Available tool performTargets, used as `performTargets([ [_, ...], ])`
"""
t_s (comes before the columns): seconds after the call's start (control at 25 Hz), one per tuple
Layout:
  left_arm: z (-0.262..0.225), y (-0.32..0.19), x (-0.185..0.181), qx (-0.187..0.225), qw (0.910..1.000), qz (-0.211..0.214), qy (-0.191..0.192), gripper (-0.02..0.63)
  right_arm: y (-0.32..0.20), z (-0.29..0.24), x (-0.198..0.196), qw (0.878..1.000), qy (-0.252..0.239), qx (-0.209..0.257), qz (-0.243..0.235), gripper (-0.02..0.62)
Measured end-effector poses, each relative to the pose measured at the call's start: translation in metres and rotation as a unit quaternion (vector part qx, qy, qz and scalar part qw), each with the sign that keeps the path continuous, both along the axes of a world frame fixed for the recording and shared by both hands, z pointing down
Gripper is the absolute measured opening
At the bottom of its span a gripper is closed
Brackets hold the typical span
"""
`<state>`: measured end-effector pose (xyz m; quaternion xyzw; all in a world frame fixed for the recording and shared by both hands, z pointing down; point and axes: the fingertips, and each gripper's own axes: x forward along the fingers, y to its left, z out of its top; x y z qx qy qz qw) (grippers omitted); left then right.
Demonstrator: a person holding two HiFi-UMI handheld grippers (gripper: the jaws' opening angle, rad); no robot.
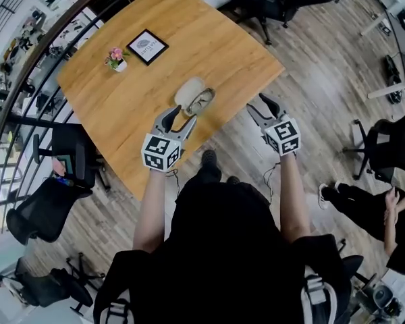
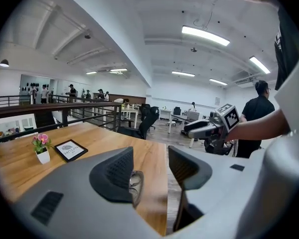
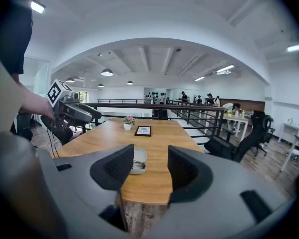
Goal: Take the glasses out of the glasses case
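An open pale glasses case (image 1: 189, 91) lies near the wooden table's (image 1: 121, 106) front edge, with dark-rimmed glasses (image 1: 204, 102) resting in it. My left gripper (image 1: 181, 119) hovers just in front of the case, open and holding nothing. In the left gripper view the glasses (image 2: 135, 181) peek out beside the left jaw of the gripper (image 2: 150, 169). My right gripper (image 1: 260, 105) hangs off the table's right edge, open and holding nothing. The right gripper view shows its open gripper (image 3: 149, 167) aimed at the table, with the case (image 3: 138, 159) beyond the left jaw.
A small potted pink flower (image 1: 116, 58) and a black framed card (image 1: 147, 46) stand on the table's far side. Black railing (image 1: 27, 73) runs along the left. Office chairs (image 1: 50, 204) surround the table, and a seated person (image 1: 385, 201) is at the right.
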<state>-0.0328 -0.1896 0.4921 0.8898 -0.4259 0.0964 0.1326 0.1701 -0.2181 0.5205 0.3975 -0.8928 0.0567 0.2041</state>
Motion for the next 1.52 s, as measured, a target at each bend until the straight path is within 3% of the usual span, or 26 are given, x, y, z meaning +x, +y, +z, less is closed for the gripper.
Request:
performTargets([
  [0.28,0.011,-0.039,-0.014,-0.007,0.9993,0.035,-0.003,0.239,-0.030,0.005,-0.022,1.000,0.006,0.000,0.018,0.229],
  [0.96,0.035,-0.069,-0.021,-0.032,0.9992,0.025,-0.007,0.239,-0.073,0.028,-0.039,1.000,0.016,-0.019,-0.007,0.227],
  [1.16,0.052,-0.070,-0.022,-0.058,0.9982,0.010,0.010,0.239,-0.076,0.046,-0.041,0.999,0.011,-0.039,-0.014,0.228],
  [1.52,0.100,-0.076,-0.008,-0.111,0.9937,0.008,-0.004,0.239,-0.087,0.076,-0.028,0.997,0.010,-0.075,-0.018,0.222],
])
